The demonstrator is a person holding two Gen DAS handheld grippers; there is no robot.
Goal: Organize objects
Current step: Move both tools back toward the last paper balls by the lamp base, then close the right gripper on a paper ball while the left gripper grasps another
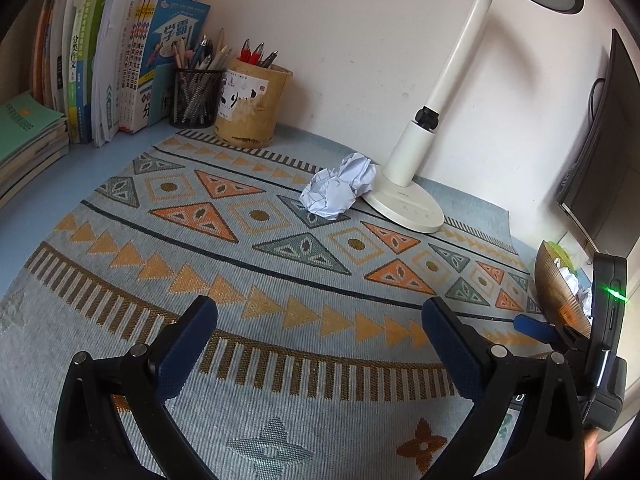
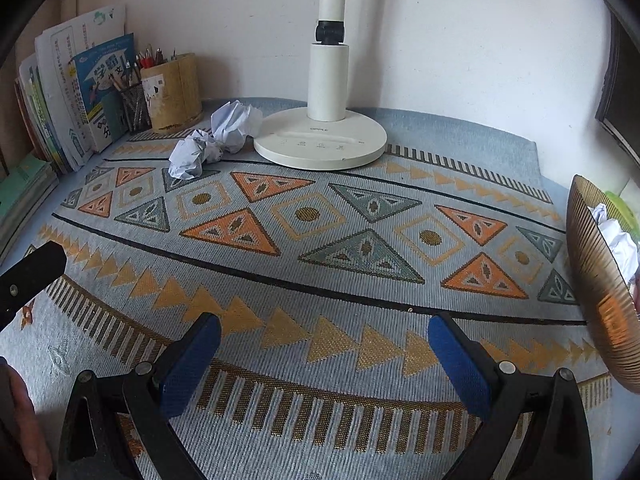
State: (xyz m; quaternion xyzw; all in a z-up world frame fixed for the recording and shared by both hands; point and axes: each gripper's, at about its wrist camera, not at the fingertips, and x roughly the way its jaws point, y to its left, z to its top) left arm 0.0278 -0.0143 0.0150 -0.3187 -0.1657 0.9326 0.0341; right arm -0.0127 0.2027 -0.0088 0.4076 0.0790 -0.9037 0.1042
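Note:
Two crumpled white paper balls (image 1: 340,186) lie on the patterned mat beside the lamp base; in the right wrist view the nearer ball (image 2: 192,158) and the farther ball (image 2: 236,124) show apart. A ribbed amber bowl (image 2: 600,280) at the right edge holds crumpled paper (image 2: 620,242); the bowl (image 1: 560,288) also shows in the left wrist view. My left gripper (image 1: 320,320) stands open over bare mat, well short of the balls. My right gripper (image 2: 324,332) is open too, with nothing between its fingers.
A white desk lamp (image 1: 412,196) stands at the back. A bamboo pen cup (image 1: 250,104) and a mesh pen holder (image 1: 196,96) sit at the back left beside upright books (image 1: 120,60) and a flat book stack (image 1: 28,136). A dark monitor (image 1: 600,152) hangs right.

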